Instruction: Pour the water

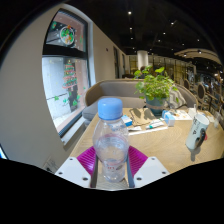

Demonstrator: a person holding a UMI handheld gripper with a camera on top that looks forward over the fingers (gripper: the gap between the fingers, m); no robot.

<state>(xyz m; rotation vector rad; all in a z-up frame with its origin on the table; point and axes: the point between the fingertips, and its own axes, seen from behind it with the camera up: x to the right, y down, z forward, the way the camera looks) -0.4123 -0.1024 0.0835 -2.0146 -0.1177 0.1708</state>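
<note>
Ahead, tongs (111, 163) clamp bottle (111, 140) before plant (156, 88).

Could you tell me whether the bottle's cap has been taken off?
No, the blue cap sits on top of the bottle, which stands between the gripper fingers.

Pretty cozy spot honestly, the whole thing centers on a light wooden table (170, 145). Left of it there's a pale wall (22, 100) with a big window (65, 75) covered in colorful stickers. Behind the table sits a grey sofa (110, 93), with a leafy potted plant (155, 88) on the table's far end. Dark ceiling (150, 20) overhead, small spotlights.
</note>
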